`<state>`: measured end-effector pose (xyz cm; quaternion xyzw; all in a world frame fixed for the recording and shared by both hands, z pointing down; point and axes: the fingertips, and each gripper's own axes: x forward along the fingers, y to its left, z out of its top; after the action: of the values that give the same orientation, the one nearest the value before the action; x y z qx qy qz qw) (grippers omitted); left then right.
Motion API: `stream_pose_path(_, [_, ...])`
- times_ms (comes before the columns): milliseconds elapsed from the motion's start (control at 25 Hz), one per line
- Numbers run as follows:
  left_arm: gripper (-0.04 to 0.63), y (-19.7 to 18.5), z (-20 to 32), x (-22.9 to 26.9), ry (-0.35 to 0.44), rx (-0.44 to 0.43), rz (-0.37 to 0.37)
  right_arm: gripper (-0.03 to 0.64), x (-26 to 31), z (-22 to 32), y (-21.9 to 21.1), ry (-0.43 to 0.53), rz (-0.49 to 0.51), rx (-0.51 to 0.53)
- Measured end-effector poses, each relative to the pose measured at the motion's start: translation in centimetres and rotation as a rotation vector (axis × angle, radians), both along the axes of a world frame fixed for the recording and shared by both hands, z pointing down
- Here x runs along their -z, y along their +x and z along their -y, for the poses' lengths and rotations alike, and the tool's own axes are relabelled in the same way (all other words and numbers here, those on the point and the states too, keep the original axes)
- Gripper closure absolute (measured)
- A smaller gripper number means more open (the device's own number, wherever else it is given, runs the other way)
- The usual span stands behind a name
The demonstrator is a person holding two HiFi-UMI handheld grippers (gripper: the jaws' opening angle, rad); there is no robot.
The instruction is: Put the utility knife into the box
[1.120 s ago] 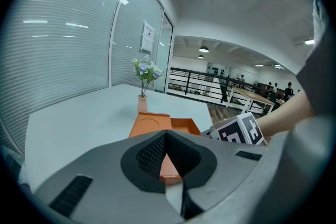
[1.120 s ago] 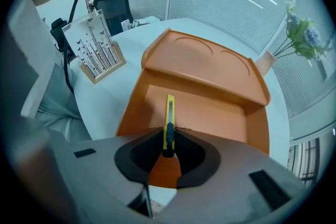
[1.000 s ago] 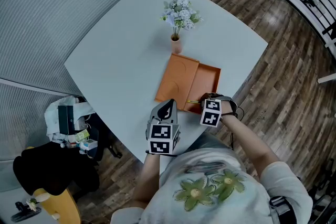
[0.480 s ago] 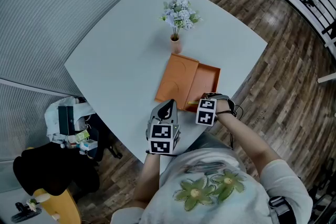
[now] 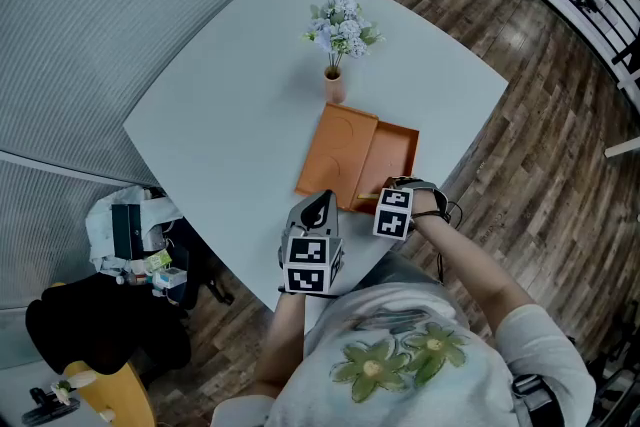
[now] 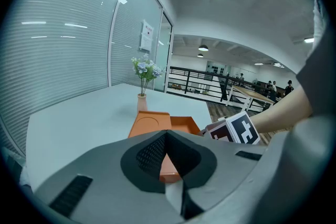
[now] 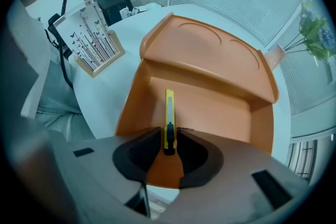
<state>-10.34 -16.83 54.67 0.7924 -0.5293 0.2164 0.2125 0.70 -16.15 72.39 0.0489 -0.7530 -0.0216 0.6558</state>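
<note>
Orange box (image 7: 210,113): knife (image 7: 169,107) inside, on floor
Right gripper (image 7: 169,147): jaws just opened, knife end between, unclamped
Left gripper (image 6: 167,136): closed, empty
Remaining: probably just pull right clear

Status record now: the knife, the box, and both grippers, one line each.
box: orange, open, lid folded back on the table
knife: yellow, lying on the box floor
right gripper: pointing down over the box; jaws have just been opening, knife's near end between them, pads not pressing it
left gripper: jaws together, empty, held at the table's near edge
task: knife is in the box
</note>
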Motion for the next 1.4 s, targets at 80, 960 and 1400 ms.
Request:
stream_pose_path(80, [0.595, 0.0, 0.0, 0.0, 0.0, -0.002, 0.001, 0.517, 0.2, 0.0, -0.1, 0.003, 0.018, -0.014])
stream_pose_path(960, [0.594, 0.7, -0.7, 0.8, 0.017, -0.023, 0.002, 0.517, 7.7, -0.2, -1.2, 0.028, 0.384, -0.286])
stream_pose_path(1400, [0.594, 1.9, -1.5, 1.3, 0.035, -0.046, -0.013, 0.595, 14.5, -0.7, -1.7, 0.089, 0.626, -0.399])
